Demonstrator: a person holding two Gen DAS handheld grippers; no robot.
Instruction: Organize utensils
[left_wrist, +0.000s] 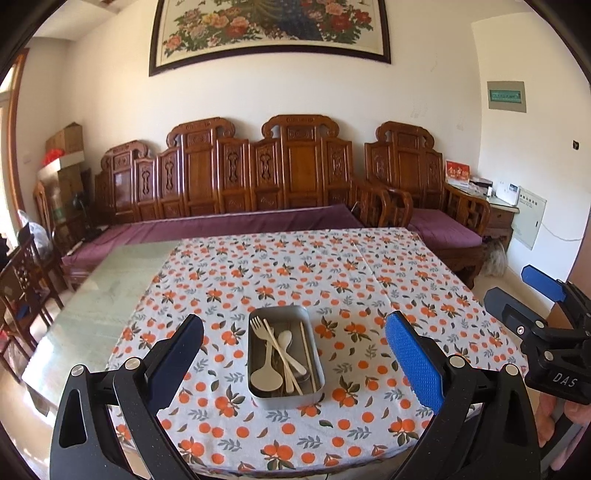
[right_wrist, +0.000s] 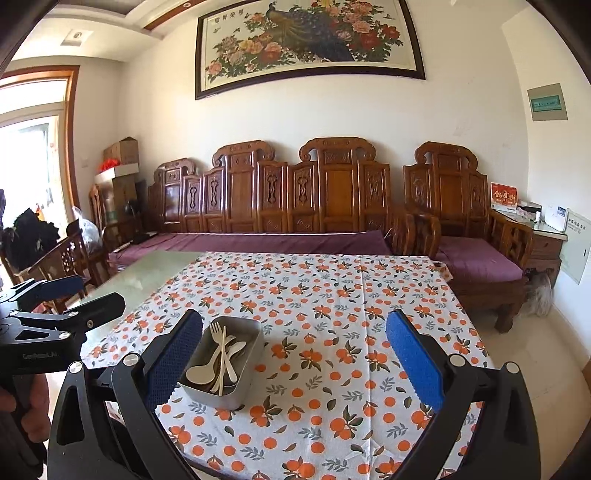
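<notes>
metal tin (left_wrist: 286, 356) of utensils (left_wrist: 280, 350) on the tabletop (left_wrist: 369, 258), long axis running away from the jaws, centred ahead of the empty, spread left gripper (left_wrist: 293, 360) and left of the equally spread right gripper (right_wrist: 293, 363).

Carved wooden bench (left_wrist: 258, 177) lines white wall; peacock painting (right_wrist: 310, 40) above; daylit.

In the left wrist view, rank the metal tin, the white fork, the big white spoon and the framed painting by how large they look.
1. framed painting, partly cropped
2. metal tin
3. and 4. big white spoon and white fork: both partly overlapped by other utensils, so unranked.
</notes>
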